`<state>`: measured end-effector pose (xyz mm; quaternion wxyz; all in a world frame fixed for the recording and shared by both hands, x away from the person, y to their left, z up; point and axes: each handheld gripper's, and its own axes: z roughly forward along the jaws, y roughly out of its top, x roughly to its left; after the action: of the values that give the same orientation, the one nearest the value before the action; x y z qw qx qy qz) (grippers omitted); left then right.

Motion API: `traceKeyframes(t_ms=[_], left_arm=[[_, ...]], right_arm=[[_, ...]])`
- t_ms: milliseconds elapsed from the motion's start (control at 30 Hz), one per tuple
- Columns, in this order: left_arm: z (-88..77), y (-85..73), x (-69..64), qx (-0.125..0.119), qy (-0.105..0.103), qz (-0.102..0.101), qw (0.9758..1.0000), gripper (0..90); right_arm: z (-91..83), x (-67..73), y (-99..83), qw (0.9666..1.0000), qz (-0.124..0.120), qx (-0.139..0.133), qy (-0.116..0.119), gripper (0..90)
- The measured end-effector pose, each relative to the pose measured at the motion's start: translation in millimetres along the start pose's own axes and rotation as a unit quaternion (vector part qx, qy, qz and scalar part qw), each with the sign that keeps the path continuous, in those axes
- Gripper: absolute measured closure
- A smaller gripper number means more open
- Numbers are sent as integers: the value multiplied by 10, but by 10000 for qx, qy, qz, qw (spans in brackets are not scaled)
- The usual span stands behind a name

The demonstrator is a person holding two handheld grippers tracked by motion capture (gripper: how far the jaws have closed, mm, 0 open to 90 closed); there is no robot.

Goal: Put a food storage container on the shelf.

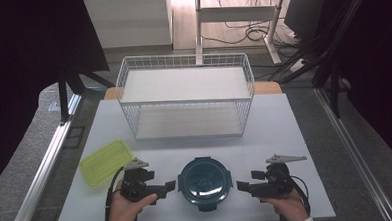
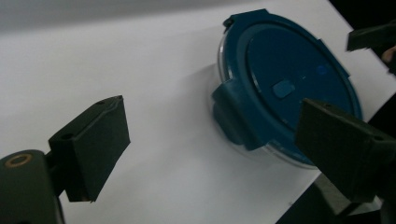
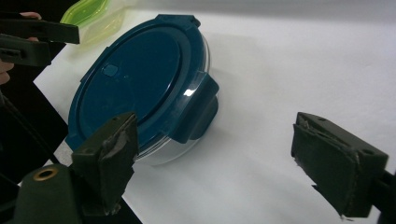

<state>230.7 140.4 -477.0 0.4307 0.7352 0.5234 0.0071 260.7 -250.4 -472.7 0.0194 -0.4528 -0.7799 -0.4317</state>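
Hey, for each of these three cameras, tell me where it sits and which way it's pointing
High view: above the person's side, looking forward and down on the white table and wire basket; both hands and the left gripper and right gripper show.
Left gripper view: rides the left gripper, facing the round blue-lidded container; its open jaws show.
Right gripper view: rides the right gripper, facing that container from the opposite side; open jaws show.
All three views share the container.

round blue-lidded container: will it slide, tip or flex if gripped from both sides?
The container looks rigid: hard lid, clear plastic wall. It sits low and wide, so tipping seems unlikely. Its glossy curved wall may slip between the fingers; the latch tabs probably offer better purchase.
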Motion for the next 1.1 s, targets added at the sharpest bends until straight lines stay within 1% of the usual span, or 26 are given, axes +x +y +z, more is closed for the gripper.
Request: traceKeyframes(t_ms=[33, 67, 100, 200, 267, 367, 433, 467, 500, 533, 600, 633, 767, 800, 833, 867, 900, 933, 1000, 1033, 1067, 1100], left_arm=[[0, 0, 0, 0, 0, 0, 10000, 98], [23, 11, 1, 14, -94, -61, 9999, 98], [72, 33, -10, 21, -183, -71, 9998, 97], [146, 68, -40, 53, -362, -71, 9993, 100], [189, 87, -66, 89, -400, -43, 9992, 103], [229, 103, -91, 137, -404, -10, 9991, 104], [293, 114, -103, 220, -510, -100, 9984, 102], [293, 114, -103, 220, -510, -100, 9984, 97], [330, 116, -102, 283, -658, -207, 9972, 92], [347, 117, -105, 309, -678, -230, 9970, 87], [377, 118, -110, 368, -656, -233, 9969, 82], [396, 114, -113, 356, -656, -264, 9969, 81], [430, 108, -101, 417, -645, -285, 9966, 77], [452, 101, -85, 430, -673, -345, 9962, 77], [465, 96, -75, 425, -715, -386, 9958, 77], [465, 96, -75, 425, -715, -386, 9958, 78], [478, 91, -65, 440, -797, -436, 9949, 78], [497, 84, -61, 457, -853, -469, 9942, 79], [549, 67, -68, 566, -887, -454, 9934, 79], [549, 67, -68, 566, -887, -454, 9934, 79], [578, 60, -65, 606, -991, -498, 9920, 81], [590, 58, -63, 612, -1035, -515, 9914, 85]], right_arm=[[0, 0, 0, 10000, 0, 0, 0, 143], [31, 20, 6, 10000, 26, 33, 37, 140], [46, 29, 11, 10000, 39, 48, 51, 138], [92, 46, 31, 9999, 52, 85, 89, 137], [123, 53, 46, 9999, 61, 107, 110, 137], [178, 60, 66, 9997, 113, 140, 179, 133], [220, 58, 76, 9994, 163, 194, 219, 128], [220, 58, 76, 9994, 163, 194, 219, 128], [276, 51, 82, 9990, 212, 271, 276, 122], [302, 49, 86, 9989, 220, 298, 296, 118], [352, 49, 96, 9986, 247, 351, 308, 113], [375, 50, 102, 9984, 264, 376, 333, 112], [433, 52, 122, 9978, 335, 418, 401, 108], [466, 59, 134, 9970, 402, 454, 480, 107], [482, 65, 138, 9967, 423, 483, 493, 106], [482, 65, 138, 9967, 423, 483, 493, 106], [502, 67, 138, 9966, 428, 503, 488, 105], [536, 69, 139, 9959, 489, 538, 544, 104], [567, 71, 143, 9955, 533, 544, 566, 104], [567, 71, 143, 9955, 533, 544, 566, 104], [597, 70, 141, 9950, 585, 564, 588, 104], [617, 71, 134, 9947, 611, 575, 596, 104]])
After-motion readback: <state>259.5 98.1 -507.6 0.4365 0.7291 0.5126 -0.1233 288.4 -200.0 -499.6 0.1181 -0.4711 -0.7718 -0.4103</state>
